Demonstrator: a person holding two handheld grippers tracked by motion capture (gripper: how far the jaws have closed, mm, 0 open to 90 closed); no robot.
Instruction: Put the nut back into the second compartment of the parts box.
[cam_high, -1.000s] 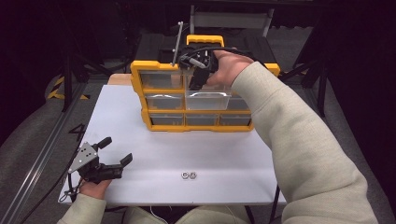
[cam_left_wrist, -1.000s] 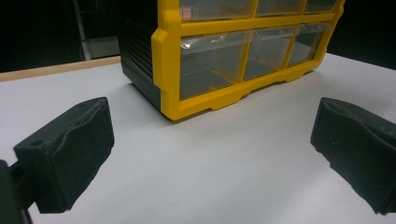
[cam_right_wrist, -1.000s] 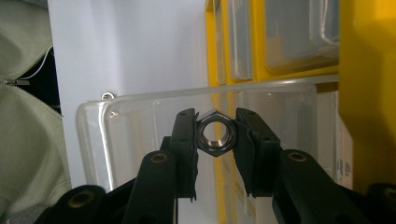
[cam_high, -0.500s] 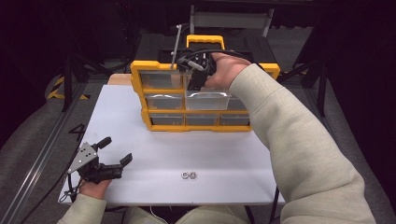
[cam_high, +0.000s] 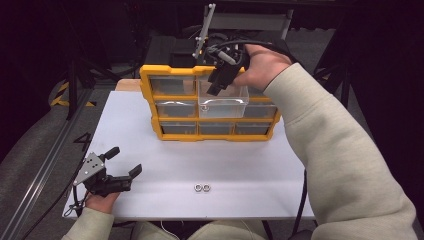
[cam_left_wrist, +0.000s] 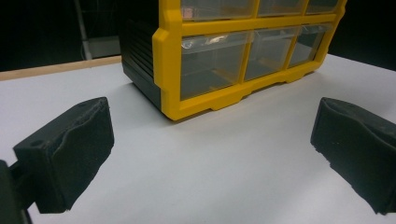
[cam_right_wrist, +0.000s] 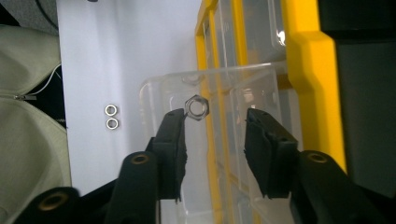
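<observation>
Right tongs (cam_right_wrist: 215, 126), jaws just opened, hover above the pulled-out clear drawer (cam_high: 223, 100); the released hex nut (cam_right_wrist: 196, 108) lies inside. Two nuts (cam_high: 202, 188) remain on the surface (cam_high: 250, 160). Left tongs (cam_high: 120, 167) rest apart.

nuts: 3, two side by side on the near table (cam_high: 202, 188), one in the pulled-out drawer (cam_right_wrist: 196, 108) | yellow drawer box: 1 (cam_high: 150, 95) | drawers: 9 | pulled-out drawer: 1 (cam_high: 223, 102) | grippers: 2, left (cam_high: 120, 167), right (cam_high: 216, 86)
</observation>
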